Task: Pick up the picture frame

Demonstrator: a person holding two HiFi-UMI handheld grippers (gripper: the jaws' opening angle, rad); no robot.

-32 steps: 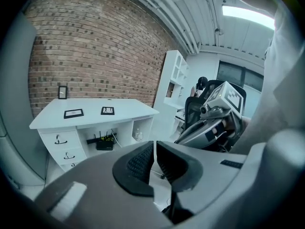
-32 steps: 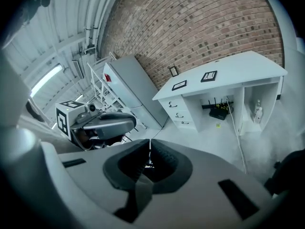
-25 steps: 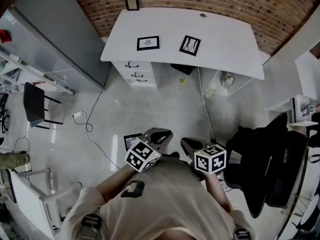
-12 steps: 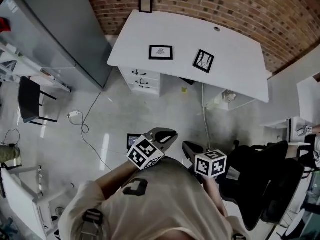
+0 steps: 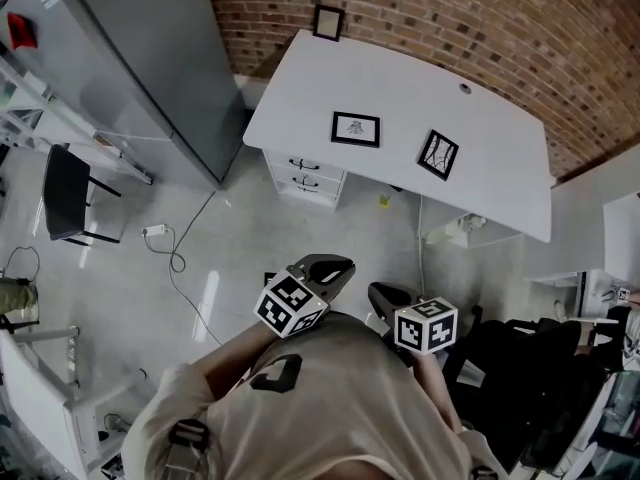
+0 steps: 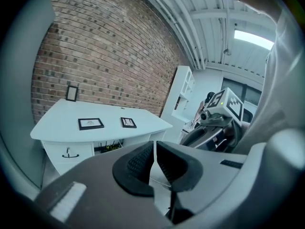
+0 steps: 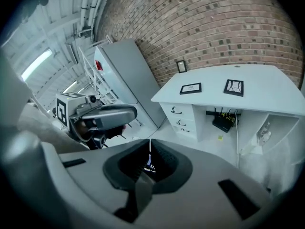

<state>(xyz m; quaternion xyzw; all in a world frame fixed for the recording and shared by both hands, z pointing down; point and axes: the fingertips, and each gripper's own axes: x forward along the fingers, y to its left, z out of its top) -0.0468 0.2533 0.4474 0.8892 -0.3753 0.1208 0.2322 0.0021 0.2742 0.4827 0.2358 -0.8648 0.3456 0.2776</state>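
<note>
1. Tool state. The left gripper [image 5: 335, 266] has its jaws pressed together with nothing between them. The right gripper [image 5: 384, 294] is in the same condition: jaws together and empty. You hold both close to your chest, side by side, pointing toward the desk [image 5: 400, 83].

2. Target location. Three frames are on the desk.
- The left frame [image 5: 356, 129] lies near the middle of the top.
- The right frame [image 5: 438, 154] lies near it on your right, closer to the front edge.
- The back frame [image 5: 327, 21] stands upright at the rear left corner, against the wall [image 5: 480, 28].

The task does not say which frame is meant. Treat the two lying frames as the likely candidates.

3. Governing relation. The desk is ahead of you and well apart from both grippers, with open floor [image 5: 300, 208] between. No frame is within reach.
- The left frame sits roughly in line with the left gripper.
- The right frame sits ahead and to the right of the right gripper.
- The left frame's long axis runs along the desk's front edge.
- The right frame is turned at an angle to that edge.

4. Next move, as judged. Close the gap first. Spread the jaws of the nearer gripper before it reaches the frame. Then set them across the frame's border, not along its long axis.
</note>
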